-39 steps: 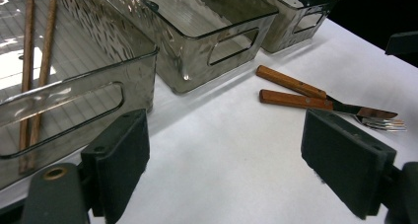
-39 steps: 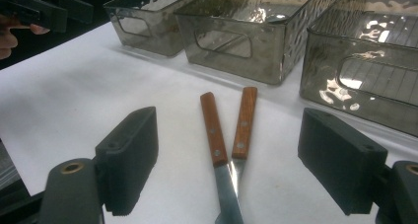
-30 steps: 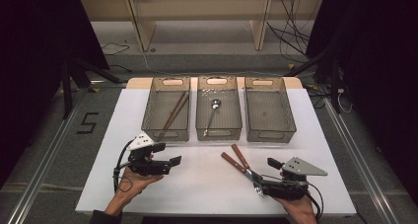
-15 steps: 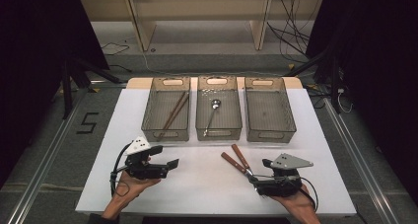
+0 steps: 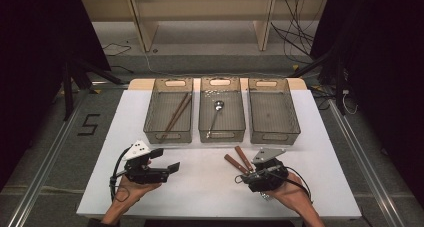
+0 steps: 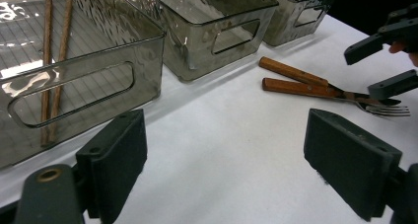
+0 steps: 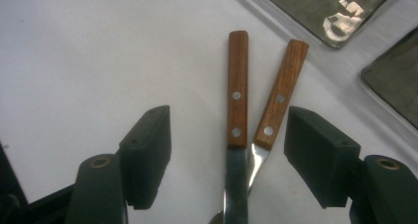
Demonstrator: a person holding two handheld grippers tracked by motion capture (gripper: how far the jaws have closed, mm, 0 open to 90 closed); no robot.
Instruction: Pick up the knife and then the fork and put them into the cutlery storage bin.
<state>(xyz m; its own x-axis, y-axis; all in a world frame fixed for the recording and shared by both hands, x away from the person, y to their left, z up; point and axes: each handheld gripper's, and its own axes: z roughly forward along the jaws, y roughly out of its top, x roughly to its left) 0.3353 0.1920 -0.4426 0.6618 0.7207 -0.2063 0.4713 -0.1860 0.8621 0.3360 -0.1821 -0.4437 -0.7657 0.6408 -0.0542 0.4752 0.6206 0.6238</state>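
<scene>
White counter (image 5: 200,197) w/ 3 smoky clear bins in a row along far edge. Left bin (image 5: 167,136): pair of brown chopsticks (image 5: 176,114) lying lengthwise. Mid bin (image 5: 222,135): metal spoon (image 5: 215,114), bowl toward far end. Right bin (image 5: 272,112): bare. Near edge, right of centre: 2 wood-handled utensils (image 5: 240,159) side by side, riveted handles pointing at the bins, approx touching at the metal; one ends in fork tines (image 6: 392,110). Floor left of counter: "5" mark (image 5: 89,124). Beyond far edge: wooden shelf unit (image 5: 200,7), cables (image 5: 295,37).
</scene>
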